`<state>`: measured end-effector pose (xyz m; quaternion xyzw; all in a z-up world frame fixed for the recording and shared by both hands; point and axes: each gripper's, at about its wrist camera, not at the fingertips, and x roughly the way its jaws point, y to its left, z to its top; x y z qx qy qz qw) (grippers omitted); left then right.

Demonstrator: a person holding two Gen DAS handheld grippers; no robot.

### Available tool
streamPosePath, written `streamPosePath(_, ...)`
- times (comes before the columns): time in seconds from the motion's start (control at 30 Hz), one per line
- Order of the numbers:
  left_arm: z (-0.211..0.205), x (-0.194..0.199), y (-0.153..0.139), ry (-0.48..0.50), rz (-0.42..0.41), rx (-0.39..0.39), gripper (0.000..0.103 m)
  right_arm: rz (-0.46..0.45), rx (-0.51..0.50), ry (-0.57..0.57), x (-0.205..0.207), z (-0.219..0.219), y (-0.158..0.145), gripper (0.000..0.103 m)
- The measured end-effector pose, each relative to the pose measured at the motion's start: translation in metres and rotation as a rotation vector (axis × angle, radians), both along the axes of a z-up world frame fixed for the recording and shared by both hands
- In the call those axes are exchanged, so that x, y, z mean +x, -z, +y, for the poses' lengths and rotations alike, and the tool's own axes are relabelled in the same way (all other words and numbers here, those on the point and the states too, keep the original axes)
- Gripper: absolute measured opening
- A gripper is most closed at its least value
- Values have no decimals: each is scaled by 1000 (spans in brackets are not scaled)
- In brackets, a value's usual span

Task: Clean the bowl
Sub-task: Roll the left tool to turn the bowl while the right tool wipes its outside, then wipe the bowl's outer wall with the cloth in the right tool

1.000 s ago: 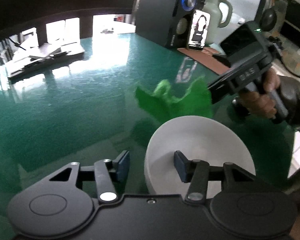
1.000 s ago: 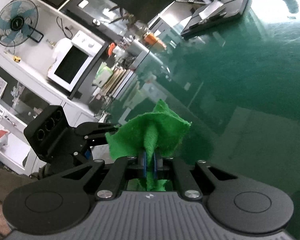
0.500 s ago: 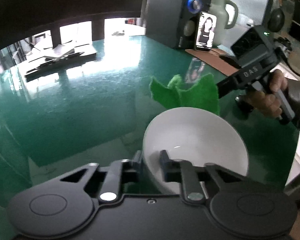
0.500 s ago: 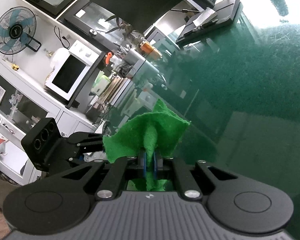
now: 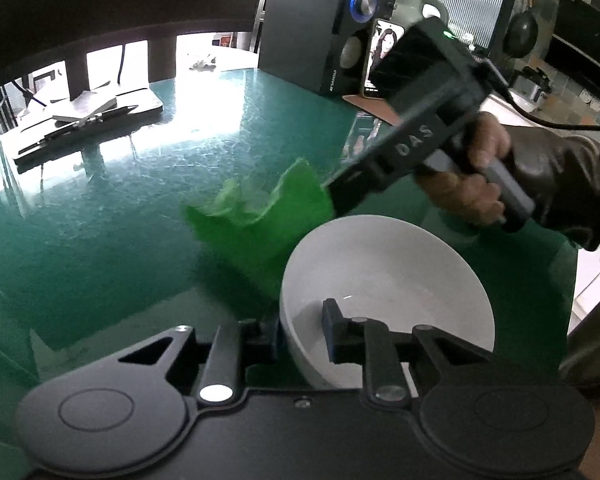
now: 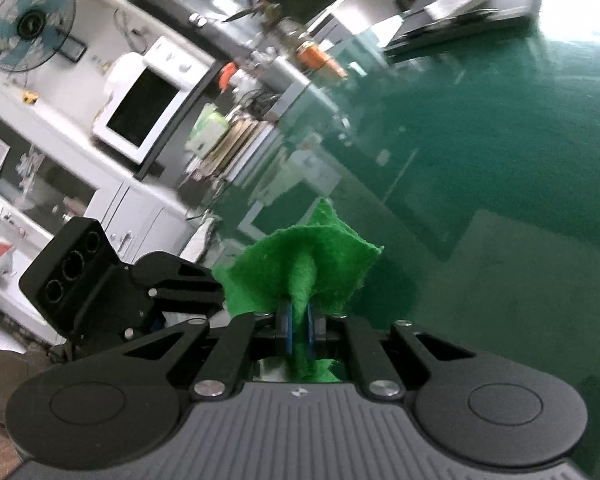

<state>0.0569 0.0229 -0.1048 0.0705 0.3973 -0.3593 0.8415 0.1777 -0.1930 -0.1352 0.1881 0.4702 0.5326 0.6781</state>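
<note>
The left gripper (image 5: 302,330) pinched the white bowl (image 5: 384,292) rim; the right gripper (image 6: 298,330) clamped a green cloth (image 6: 300,272) (hovering). Scrubbing could tip the bowl.

white bowl (image 5: 388,264), bright green cloth (image 5: 268,220), dark green table (image 5: 120,208)

Bowl (image 5: 384,280) near rim hidden behind left gripper (image 5: 300,334) body below the jaws. Green cloth (image 5: 260,224) motion-blurred beyond the jaws, its far edge smeared. Right gripper (image 6: 298,330) fingertips buried in cloth; cloth tail cut off behind the jaws. Shelf clutter (image 6: 260,92) left of the jaws blurred, unreadable. Sleeve (image 5: 572,192) cropped at frame edge.
</note>
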Motion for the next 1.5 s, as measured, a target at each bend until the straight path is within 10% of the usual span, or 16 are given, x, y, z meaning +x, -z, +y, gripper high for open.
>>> streamPosePath(0.33, 11, 20, 4, 7, 26, -23, 46, 26, 8, 90, -16, -39, 3, 8)
streamPosePath(0.63, 30, -12, -20, -174, -63, -9, 75, 19, 37, 124, -44, -55, 7, 8)
streamPosePath(0.83, 20, -42, -16, -251, -37, 67, 73, 9, 54, 133, -39, -50, 8, 8)
streamPosePath(1.07, 19, -50, -12, -271, -46, 117, 17, 1, 72, 143, -47, -55, 6, 8)
streamPosePath(1.5, 20, -15, -3, -133, -128, 160, 28, -14, 59, 190, -77, -52, 2, 8)
